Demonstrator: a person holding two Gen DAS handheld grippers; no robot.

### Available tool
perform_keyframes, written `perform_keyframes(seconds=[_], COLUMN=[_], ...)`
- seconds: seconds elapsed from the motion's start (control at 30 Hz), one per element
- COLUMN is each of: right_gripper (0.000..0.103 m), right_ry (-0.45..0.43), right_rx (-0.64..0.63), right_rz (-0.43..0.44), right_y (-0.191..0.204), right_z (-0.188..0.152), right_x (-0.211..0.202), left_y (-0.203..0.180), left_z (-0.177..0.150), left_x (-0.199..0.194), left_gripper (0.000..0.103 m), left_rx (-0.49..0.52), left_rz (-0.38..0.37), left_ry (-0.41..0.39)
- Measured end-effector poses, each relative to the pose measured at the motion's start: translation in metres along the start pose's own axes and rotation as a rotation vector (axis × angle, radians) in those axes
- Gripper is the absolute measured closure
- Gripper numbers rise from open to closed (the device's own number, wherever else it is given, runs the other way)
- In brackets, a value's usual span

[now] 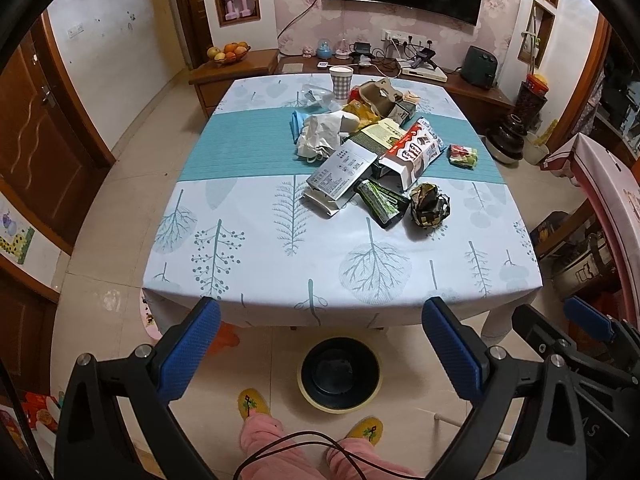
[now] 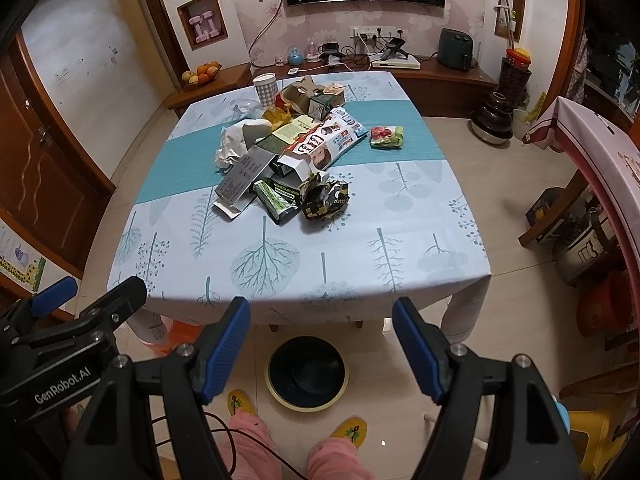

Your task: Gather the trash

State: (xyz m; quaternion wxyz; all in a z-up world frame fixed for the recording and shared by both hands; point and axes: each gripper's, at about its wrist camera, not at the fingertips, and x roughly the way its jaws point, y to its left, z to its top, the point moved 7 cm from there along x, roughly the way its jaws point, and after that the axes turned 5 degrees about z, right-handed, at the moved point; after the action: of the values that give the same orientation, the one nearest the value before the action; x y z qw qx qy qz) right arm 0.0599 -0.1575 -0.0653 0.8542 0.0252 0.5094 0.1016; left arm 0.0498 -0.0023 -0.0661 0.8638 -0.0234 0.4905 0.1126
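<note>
Both my left claw (image 1: 320, 344) and right claw (image 2: 321, 344) stand wide, empty. The trash pile (image 1: 372, 160) lies well ahead on the desk (image 1: 256, 272); the crumpled wrapper (image 1: 430, 204) nearest looks light, crushable, so I'd pinch a raised fold.

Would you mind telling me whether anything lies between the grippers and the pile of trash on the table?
Nothing visible does. Both the left gripper and the right gripper are open and empty, short of the table's near edge, and only bare tablecloth lies before the trash pile. The bin sits open on the floor below.
</note>
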Motion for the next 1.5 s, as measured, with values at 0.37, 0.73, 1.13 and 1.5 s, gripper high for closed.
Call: perform_keyframes(seconds=[0.37, 0.73, 1.13, 1.5], right_gripper=[0.029, 0.029, 0.029, 0.031], right_ry=[0.005, 0.005, 0.009, 0.004], right_rx=[-0.012, -0.026, -0.057, -0.054], right_rz=[0.018, 0.026, 0.07, 0.082], right_y=[0.001, 0.003, 0.004, 0.009], right_z=[0.0, -0.003, -0.01, -0.001], right_x=[0.002, 0.001, -0.006, -0.003], left_y=[0.001, 0.003, 0.004, 0.009], left_z=[-0.002, -0.01, -0.021, -0.006], left_x=[0.0, -0.005, -0.025, -0.018], left_gripper=[0.004, 0.004, 0.004, 0.004], left_rx=[-0.016, -0.033, -0.051, 0.012], left_rz=[-0.003, 0.014, 0.045, 0.104], left_ry=[0.015, 0.02, -0.005, -0.019])
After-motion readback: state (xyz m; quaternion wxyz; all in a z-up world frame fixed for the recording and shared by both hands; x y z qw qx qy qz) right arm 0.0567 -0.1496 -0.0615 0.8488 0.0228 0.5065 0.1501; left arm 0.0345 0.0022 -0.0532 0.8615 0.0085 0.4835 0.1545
